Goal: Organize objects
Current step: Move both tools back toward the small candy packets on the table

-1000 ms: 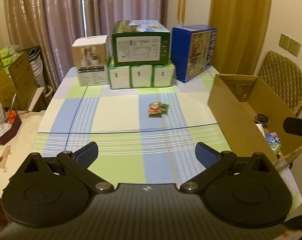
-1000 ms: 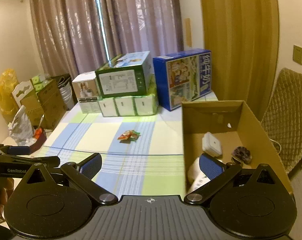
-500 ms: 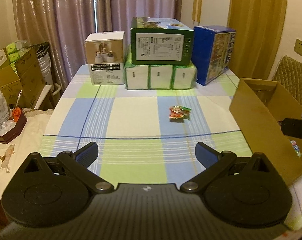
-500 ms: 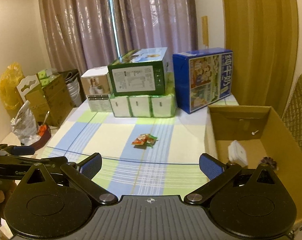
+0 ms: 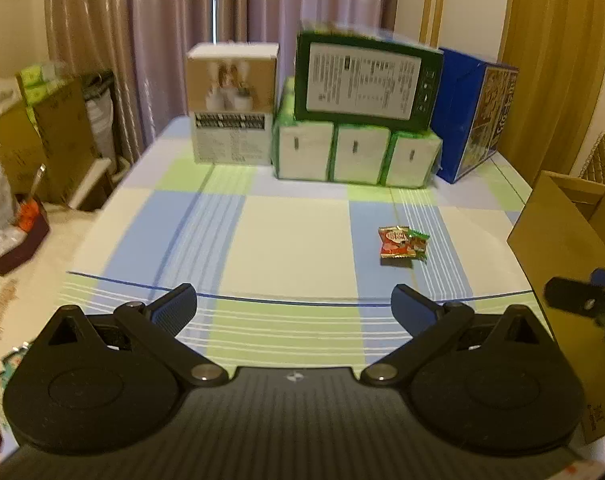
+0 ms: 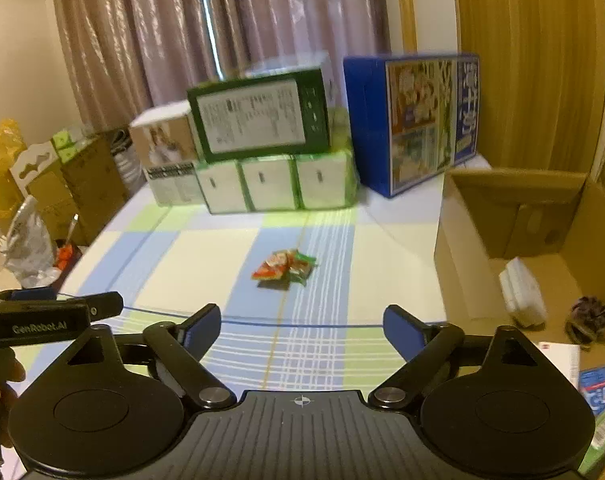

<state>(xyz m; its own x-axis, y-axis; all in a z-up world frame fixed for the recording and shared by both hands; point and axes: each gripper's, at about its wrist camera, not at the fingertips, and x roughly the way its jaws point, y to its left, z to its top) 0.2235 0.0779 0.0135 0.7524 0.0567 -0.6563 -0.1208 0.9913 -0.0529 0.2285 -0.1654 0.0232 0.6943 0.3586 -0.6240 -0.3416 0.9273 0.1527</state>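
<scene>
Both grippers are hanging over the near edge of the checked tablecloth (image 5: 294, 232), jaws spread wide and carrying nothing. The left gripper (image 5: 293, 304) and right gripper (image 6: 301, 322) have been swinging leftward over the last second; the cardboard box (image 6: 514, 200) is sliding from mid-frame toward 3 o'clock in both views. The snack packets (image 6: 284, 270) are lying alone on the cloth, now at about 12 o'clock ahead of the right gripper and 1 o'clock from the left, well apart from both. Judgement: the box drop looks finished, and the packets are the next pick, likely by the right.
</scene>
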